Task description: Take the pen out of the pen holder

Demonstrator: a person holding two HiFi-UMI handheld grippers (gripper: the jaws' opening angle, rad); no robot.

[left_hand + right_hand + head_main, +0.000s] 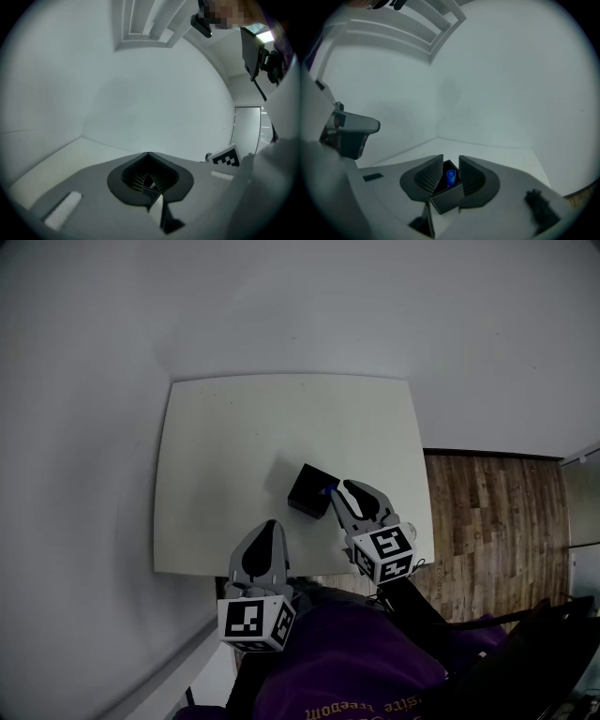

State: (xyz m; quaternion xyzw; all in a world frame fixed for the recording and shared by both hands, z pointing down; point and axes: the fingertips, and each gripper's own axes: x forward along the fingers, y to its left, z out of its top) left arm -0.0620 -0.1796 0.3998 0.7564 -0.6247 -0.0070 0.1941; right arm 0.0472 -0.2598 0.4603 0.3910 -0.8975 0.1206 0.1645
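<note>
The pen (450, 176) stands in the black pen holder (307, 489), so the step in hand looks like the approach to the grasp. The right gripper (451, 163) has its jaws narrowly apart, one either side of the pen's blue round end, and not closed on it. The holder's near corner sits just below that gap.

The next move, as I judge it, calls for closing on the blue end alone, without catching the holder's wall, then a straight lift. The holder looks light and may ride up or tip with the pen.

The left gripper (148, 157) has its jaws together at the tips with nothing between them.

The head view gives the layout. The holder is on the white table (234, 446), towards its near right part, and the left gripper is back at the near edge, apart from the holder. Of the pen it shows only a speck of blue. The right gripper view alone shows how the pen sits between the jaws. The left gripper view shows neither pen nor holder, only the right gripper's marker cube (228, 156) off to one side
</note>
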